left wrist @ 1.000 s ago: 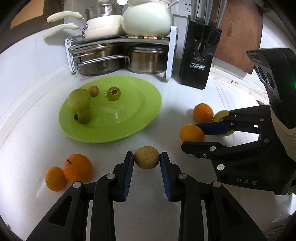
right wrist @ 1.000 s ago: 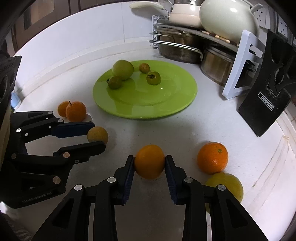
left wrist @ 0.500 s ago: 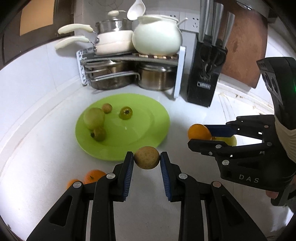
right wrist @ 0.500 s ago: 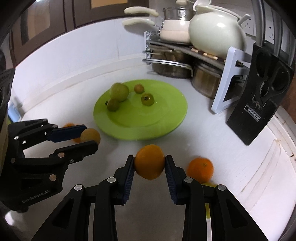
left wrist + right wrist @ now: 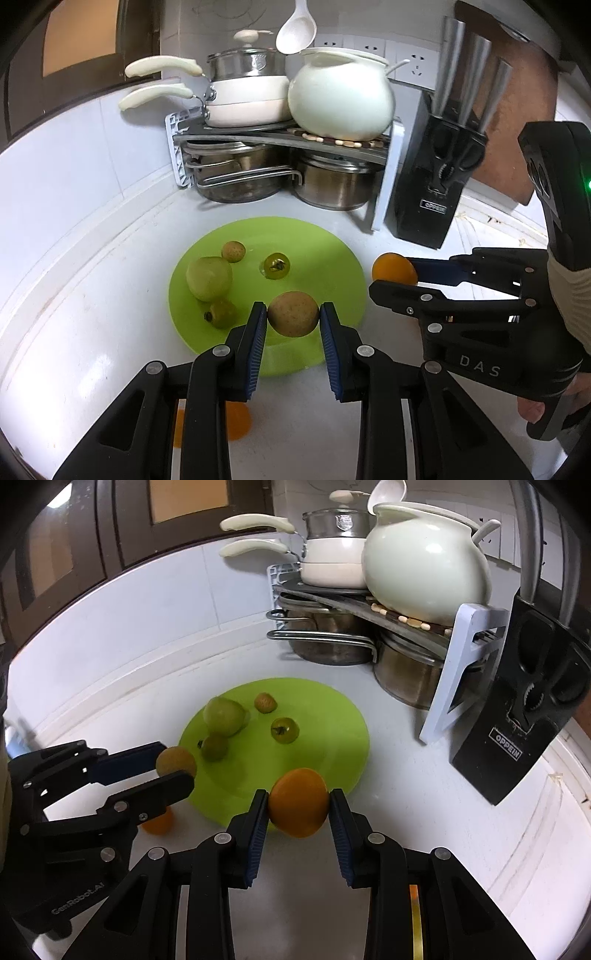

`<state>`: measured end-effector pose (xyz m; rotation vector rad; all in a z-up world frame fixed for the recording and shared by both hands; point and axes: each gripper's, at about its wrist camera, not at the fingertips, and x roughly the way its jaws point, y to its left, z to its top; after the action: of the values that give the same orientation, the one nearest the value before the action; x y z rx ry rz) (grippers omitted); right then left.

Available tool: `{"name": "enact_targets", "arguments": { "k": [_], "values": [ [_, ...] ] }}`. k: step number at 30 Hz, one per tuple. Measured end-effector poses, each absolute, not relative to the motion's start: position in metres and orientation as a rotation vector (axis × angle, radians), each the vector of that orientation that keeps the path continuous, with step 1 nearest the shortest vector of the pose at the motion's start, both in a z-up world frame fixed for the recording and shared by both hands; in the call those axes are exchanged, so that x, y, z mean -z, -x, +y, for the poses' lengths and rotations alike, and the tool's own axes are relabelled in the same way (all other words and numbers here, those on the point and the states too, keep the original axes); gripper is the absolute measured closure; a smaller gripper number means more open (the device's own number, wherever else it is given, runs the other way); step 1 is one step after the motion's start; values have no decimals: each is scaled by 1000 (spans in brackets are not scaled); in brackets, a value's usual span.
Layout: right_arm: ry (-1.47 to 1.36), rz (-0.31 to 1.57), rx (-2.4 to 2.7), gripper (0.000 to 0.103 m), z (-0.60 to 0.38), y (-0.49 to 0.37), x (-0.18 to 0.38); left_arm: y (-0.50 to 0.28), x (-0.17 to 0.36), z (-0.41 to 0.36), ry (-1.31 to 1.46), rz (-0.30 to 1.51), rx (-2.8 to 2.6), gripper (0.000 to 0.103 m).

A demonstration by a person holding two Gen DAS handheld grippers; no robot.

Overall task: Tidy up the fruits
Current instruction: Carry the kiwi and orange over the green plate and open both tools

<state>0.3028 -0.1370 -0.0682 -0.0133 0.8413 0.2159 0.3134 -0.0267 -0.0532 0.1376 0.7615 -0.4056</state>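
Nearest, my left gripper (image 5: 293, 319): fingers pinching a brown round fruit (image 5: 293, 314), held above the near part of the green plate (image 5: 332, 258).
My right gripper (image 5: 298, 803): fingers clamped on an orange (image 5: 298, 802), held over the plate's near right edge.
Beneath my left fingers, on the white counter (image 5: 92, 332): an orange fruit (image 5: 238, 424), mostly hidden by the gripper body.
In the right view, a further orange fruit (image 5: 159, 821) lies on the counter under the left gripper.

On the plate, all apart from one another: large pale-green fruit (image 5: 208, 277); small green fruit (image 5: 221, 314) just in front of it; small brown fruit (image 5: 233, 251) behind; green fruit with a dark stem end (image 5: 276, 266) toward the middle. The plate's near half is bare.

Behind the plate: a rack (image 5: 384, 199) with steel pots (image 5: 332, 181) below, white pans (image 5: 243, 103) and a white crock (image 5: 340, 99) on top.
Right of the rack: black knife block (image 5: 432, 184), standing close to the plate's far right rim.
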Motion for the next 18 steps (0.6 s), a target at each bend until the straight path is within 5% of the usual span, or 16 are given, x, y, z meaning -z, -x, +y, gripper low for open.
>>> {"name": "enact_targets", "arguments": {
  "k": [18],
  "values": [
    [-17,943,-182,69,-131,-361,93,-376,78,-27,-119,917,364,73]
  ]
}}
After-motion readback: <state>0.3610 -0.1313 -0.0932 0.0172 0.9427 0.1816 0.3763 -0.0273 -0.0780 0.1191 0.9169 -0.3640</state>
